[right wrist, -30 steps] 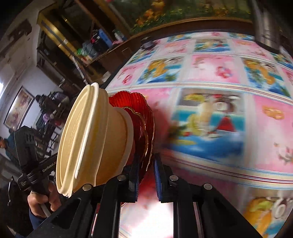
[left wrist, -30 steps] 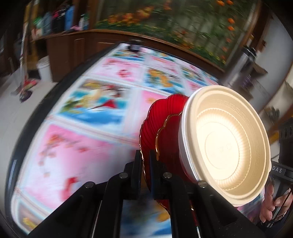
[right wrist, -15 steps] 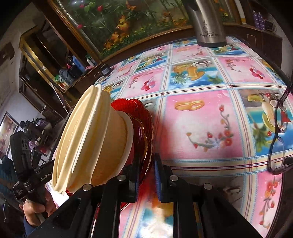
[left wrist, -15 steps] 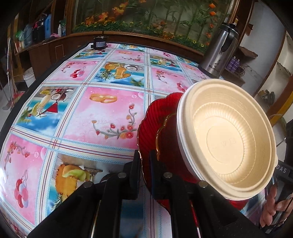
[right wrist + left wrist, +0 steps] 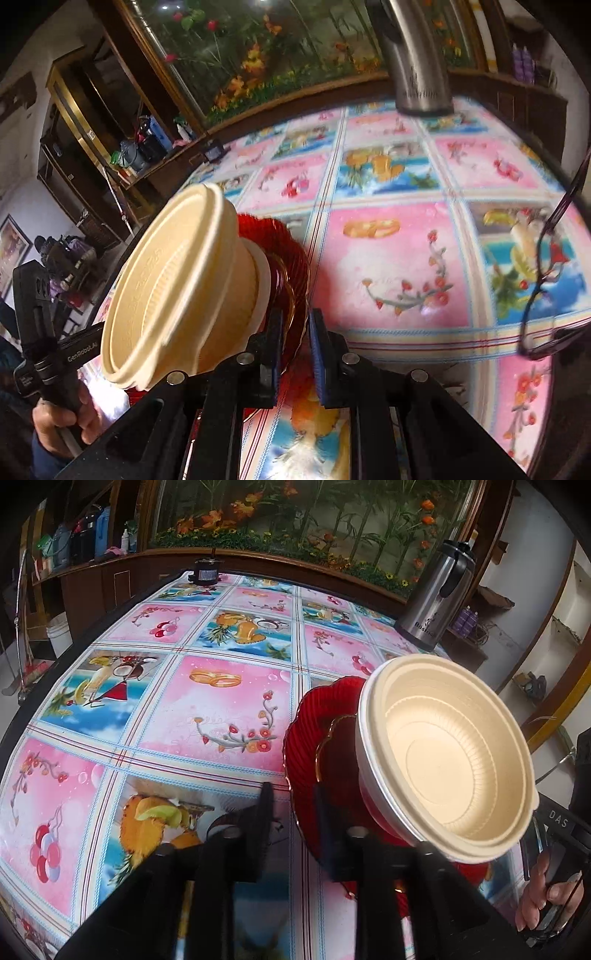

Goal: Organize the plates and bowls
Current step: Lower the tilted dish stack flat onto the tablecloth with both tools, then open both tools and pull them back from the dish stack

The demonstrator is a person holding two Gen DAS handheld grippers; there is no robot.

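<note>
In the left wrist view we see our left gripper (image 5: 291, 805) opening around the red plates' (image 5: 314, 716) rim, cream bowls (image 5: 450, 757) stacked on them, while in the right wrist view our right gripper (image 5: 295, 336) pinches those plates (image 5: 291, 243) left of the glasses (image 5: 546, 280).

Two red plates (image 5: 325, 716), perhaps; one cream bowl (image 5: 454, 753).

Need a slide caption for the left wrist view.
Left gripper opening around the red plates' rim, cream bowl stacked on top, above the fruit-print tablecloth.
</note>
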